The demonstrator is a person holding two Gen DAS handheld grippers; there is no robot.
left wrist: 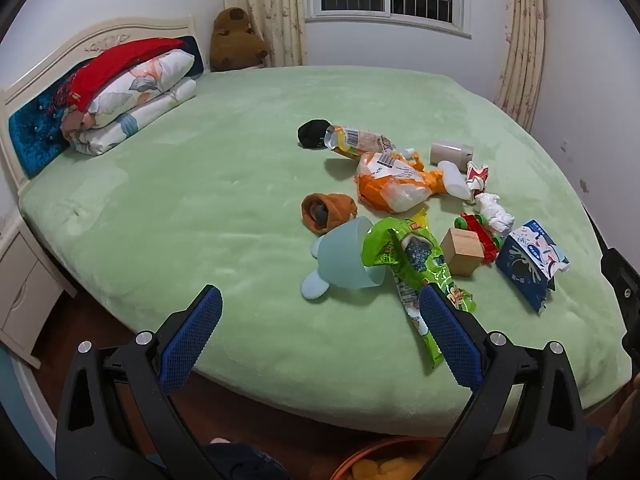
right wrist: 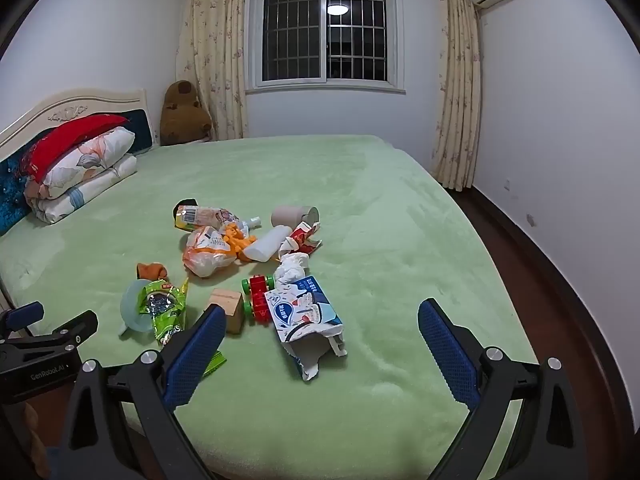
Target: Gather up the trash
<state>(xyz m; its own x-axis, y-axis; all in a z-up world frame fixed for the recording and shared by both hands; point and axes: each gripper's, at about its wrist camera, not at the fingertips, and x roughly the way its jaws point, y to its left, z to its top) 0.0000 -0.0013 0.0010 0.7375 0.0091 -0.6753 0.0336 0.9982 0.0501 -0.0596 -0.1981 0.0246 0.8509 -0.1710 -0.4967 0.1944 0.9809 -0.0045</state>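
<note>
Two grippers, jaws apart, above littered green bed [right wrist: 360,200].
Left gripper [left wrist: 320,300] near green wrapper [left wrist: 404,256]; right gripper [right wrist: 320,316] over torn blue-white carton [right wrist: 304,312], holding nothing.

Litter [right wrist: 256,264] scattered on green bed [right wrist: 400,240]

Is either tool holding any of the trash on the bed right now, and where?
Nothing held: left tool and right tool are both open and empty.

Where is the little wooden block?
The small square wooden block sits on the green bed cover, between the shiny green snack wrapper and the red toy car with green wheels.
</note>
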